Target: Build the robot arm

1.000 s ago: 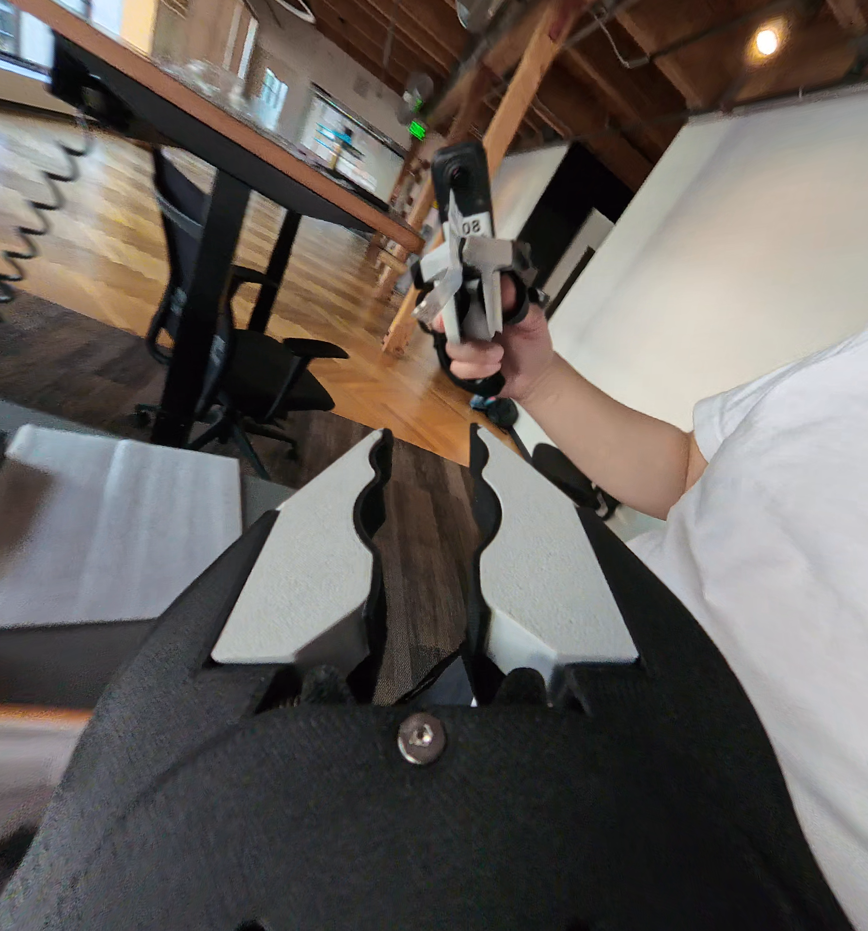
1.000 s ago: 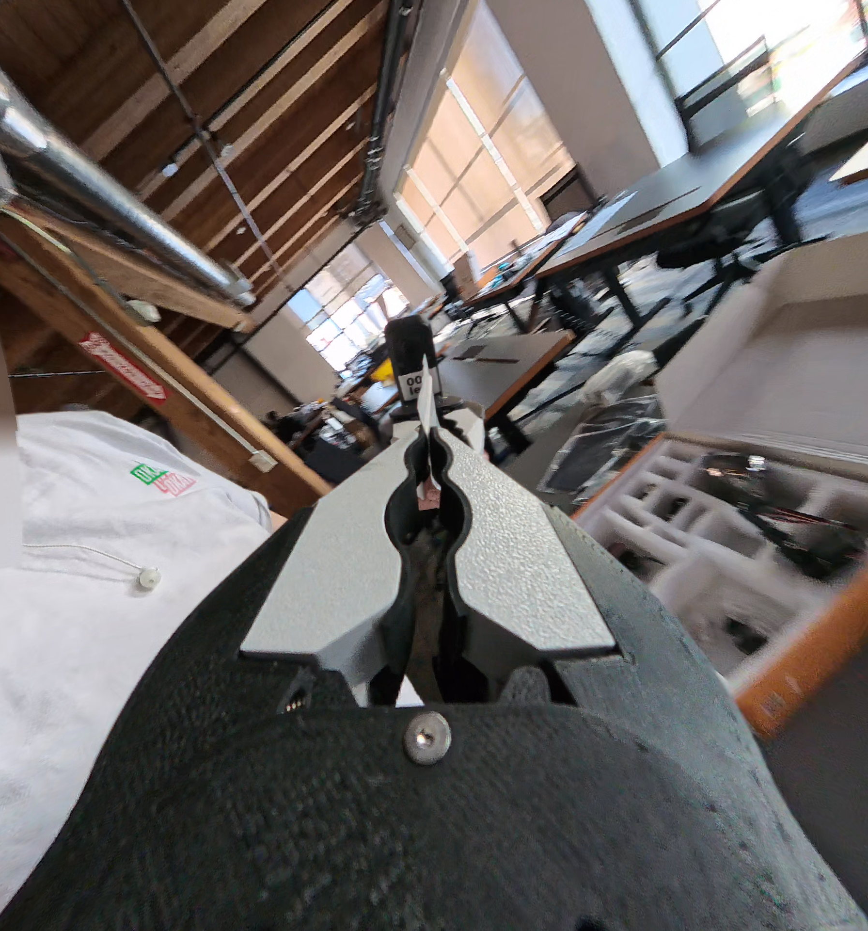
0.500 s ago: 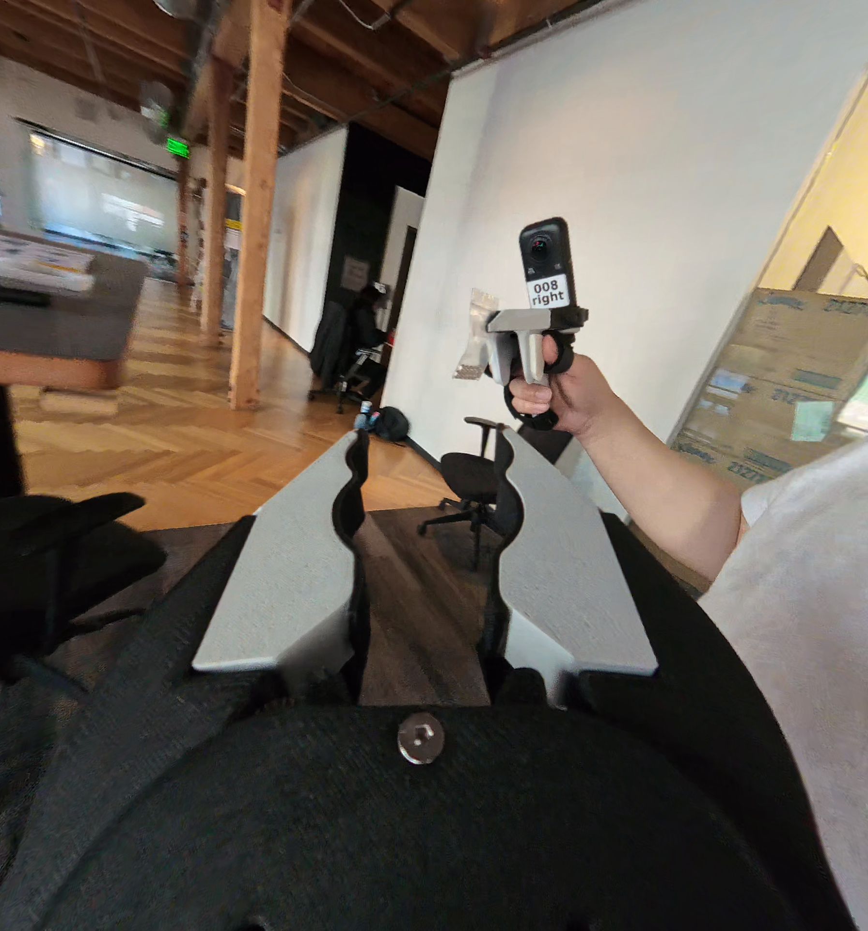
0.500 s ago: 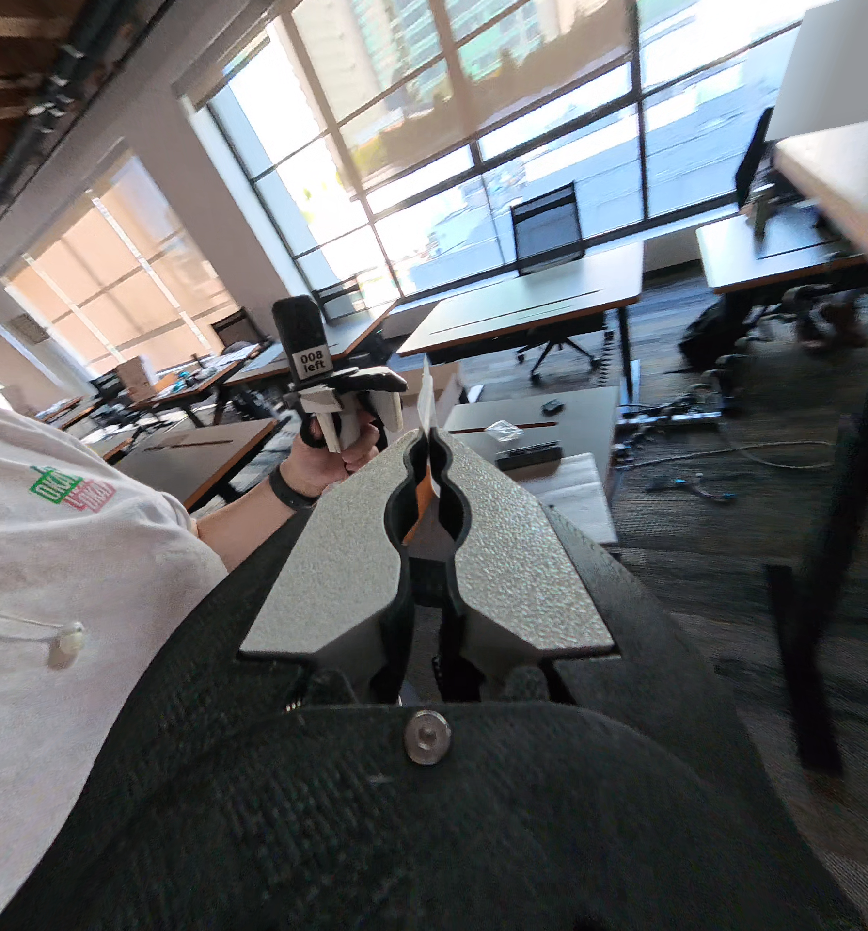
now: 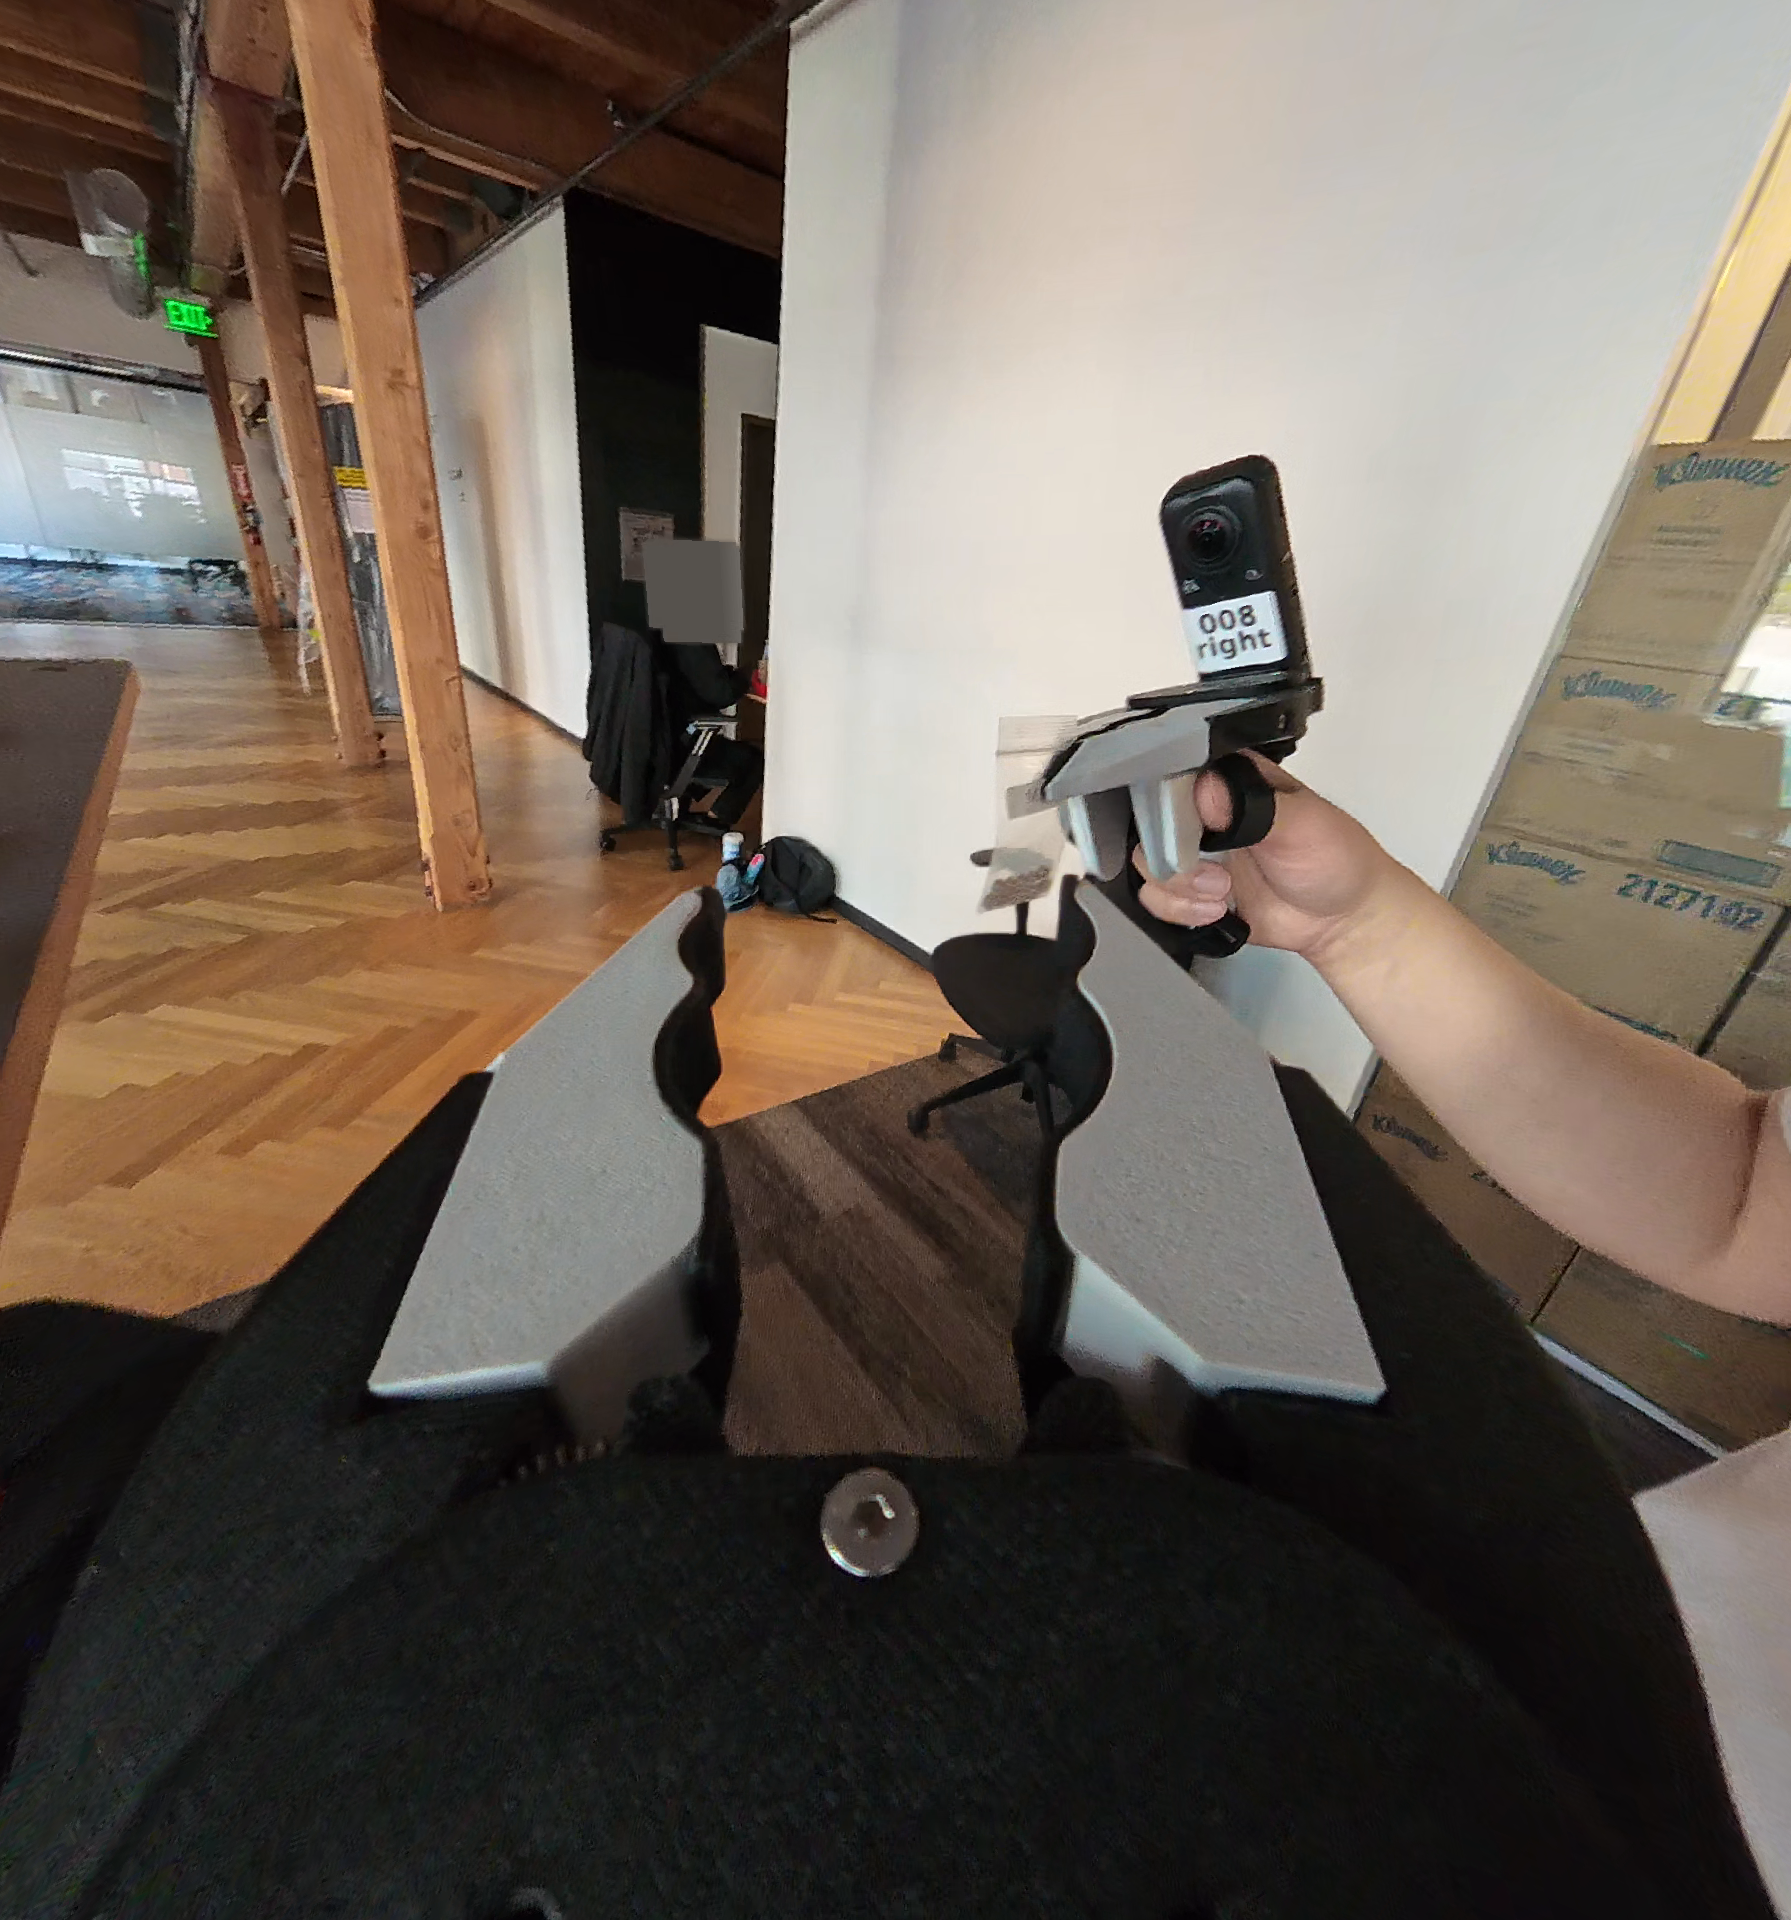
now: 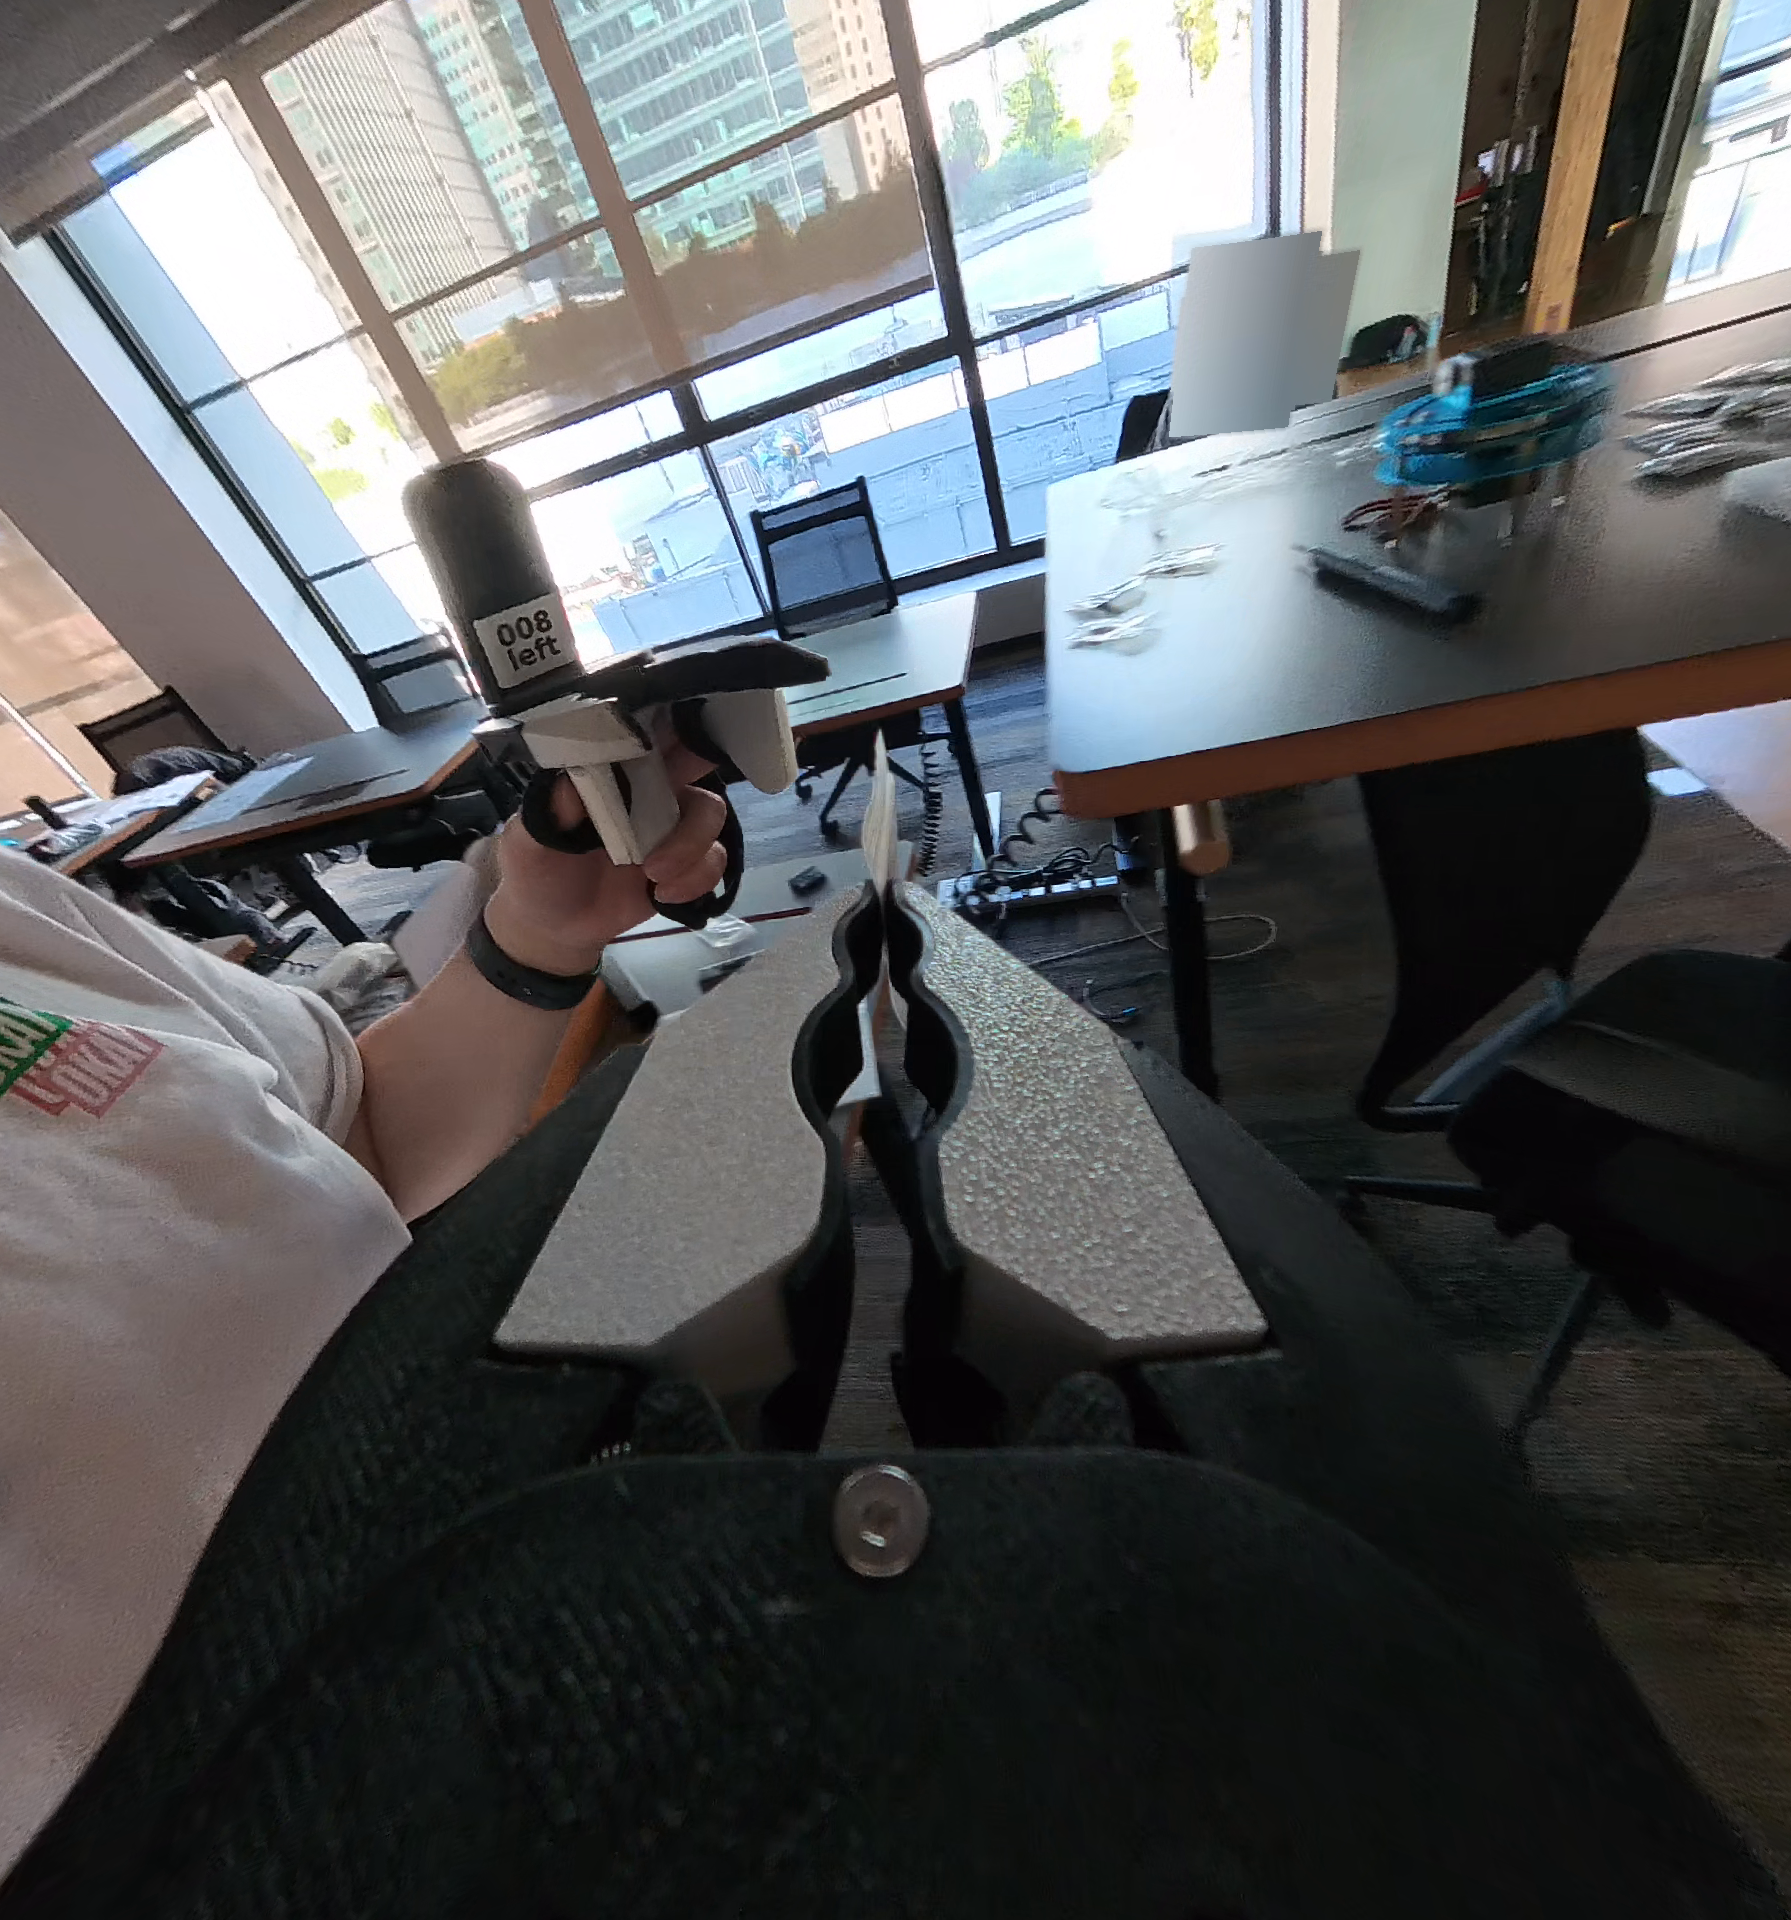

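Observation:
My left gripper [image 5: 891,912] is open and empty, held in the air and pointing across the room. Just beyond its right fingertip, my right gripper [image 5: 1038,792] shows in a person's hand, shut on a small clear plastic bag [image 5: 1022,864] with dark bits at its bottom. In the right wrist view my right gripper [image 6: 886,896] is shut on that bag [image 6: 878,805], seen edge-on as a thin strip standing up from the tips. The left gripper [image 6: 737,717] shows there up and to the left, in the other hand, jaws apart.
A black-topped table [image 6: 1390,665] with an orange edge stands to the right, holding a blue object [image 6: 1483,426] and small bags. A black office chair [image 6: 1701,1091] is under it. Another chair [image 5: 1016,997], a wooden post [image 5: 382,468], stacked cardboard boxes [image 5: 1649,831] and a seated person [image 5: 693,707] are farther off. There is about 12 cm between the tips of the two grippers.
Both grippers have swung round from the box and table to level views of the room. My left gripper's jaws have spread wider. My right gripper has stayed shut on the bag.

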A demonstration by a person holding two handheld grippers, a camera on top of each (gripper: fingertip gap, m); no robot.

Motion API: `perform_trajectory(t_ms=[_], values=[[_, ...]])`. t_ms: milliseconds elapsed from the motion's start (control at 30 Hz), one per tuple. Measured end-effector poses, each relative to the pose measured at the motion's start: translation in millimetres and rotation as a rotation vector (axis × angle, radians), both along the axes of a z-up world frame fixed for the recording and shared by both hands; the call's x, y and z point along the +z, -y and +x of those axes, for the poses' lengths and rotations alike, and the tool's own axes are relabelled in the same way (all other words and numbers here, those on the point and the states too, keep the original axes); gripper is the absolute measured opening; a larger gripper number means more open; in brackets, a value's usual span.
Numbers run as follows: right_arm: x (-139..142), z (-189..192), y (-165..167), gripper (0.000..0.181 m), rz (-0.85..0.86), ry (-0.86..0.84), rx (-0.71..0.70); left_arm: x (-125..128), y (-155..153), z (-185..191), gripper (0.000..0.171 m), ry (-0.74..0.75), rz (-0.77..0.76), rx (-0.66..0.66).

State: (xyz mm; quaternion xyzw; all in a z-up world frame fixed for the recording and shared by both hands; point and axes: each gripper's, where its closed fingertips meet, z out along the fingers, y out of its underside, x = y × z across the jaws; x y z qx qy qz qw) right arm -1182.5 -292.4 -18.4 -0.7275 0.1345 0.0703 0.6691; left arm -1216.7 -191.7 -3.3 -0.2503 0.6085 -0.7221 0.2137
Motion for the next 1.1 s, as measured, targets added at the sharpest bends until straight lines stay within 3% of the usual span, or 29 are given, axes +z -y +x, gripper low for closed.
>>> perform_trajectory(t_ms=[200, 333, 500, 667, 900, 1100], values=[[1, 128, 27, 0.0, -0.029, 0.075, -0.068, 18, 44, 123, 0.06, 0.077, -0.059, -0.098], [11, 214, 63, 0.0, 0.033, 0.06, -0.118, 23, 94, 206, 0.063, 0.075, -0.068, -0.2], [-1, 317, 115, 0.0, 0.021, 0.054, -0.166, 7, 160, 314, 0.069, 0.065, -0.037, -0.216], [-17, 421, 167, 0.0, 0.009, 0.052, -0.113, -9, 206, 415, 0.063, 0.019, -0.054, -0.187], [-19, 557, 192, 0.0, -0.047, -0.037, 0.117, -19, 222, 539, 0.053, -0.026, -0.004, 0.092], [-27, 642, 135, 0.0, -0.01, -0.103, 0.348, -28, 184, 601, 0.047, -0.061, -0.005, 0.314]])
